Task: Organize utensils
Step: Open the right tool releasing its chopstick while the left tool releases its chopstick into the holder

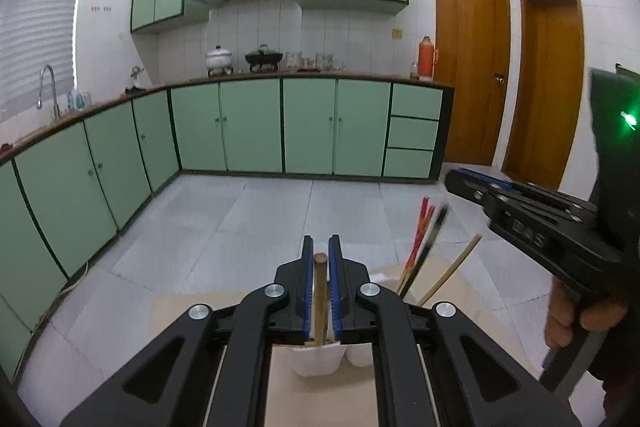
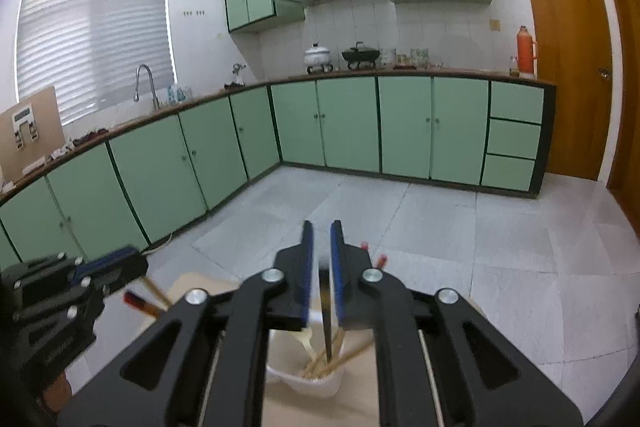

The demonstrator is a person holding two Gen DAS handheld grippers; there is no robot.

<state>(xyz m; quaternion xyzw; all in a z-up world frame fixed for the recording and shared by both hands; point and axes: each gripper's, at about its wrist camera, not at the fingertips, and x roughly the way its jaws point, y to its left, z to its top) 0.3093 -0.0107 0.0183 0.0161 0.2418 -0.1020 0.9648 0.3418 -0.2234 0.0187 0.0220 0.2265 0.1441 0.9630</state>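
My left gripper hangs over a white utensil holder on a beige tabletop. A wooden stick stands upright between its blue pads with its lower end in the holder. Thin gaps show on both sides, so the jaws are open. Red and black chopsticks and a bamboo one lean out of the neighbouring compartment. My right gripper is above the holder, open, with a dark chopstick loose between its pads. That chopstick's tip is down among several bamboo chopsticks. Each view shows the other gripper alongside.
A hand grips the right gripper's handle. Green base cabinets line the far wall and the left wall beyond a grey tiled floor. Two wooden doors stand at the right. The tabletop edge lies just past the holder.
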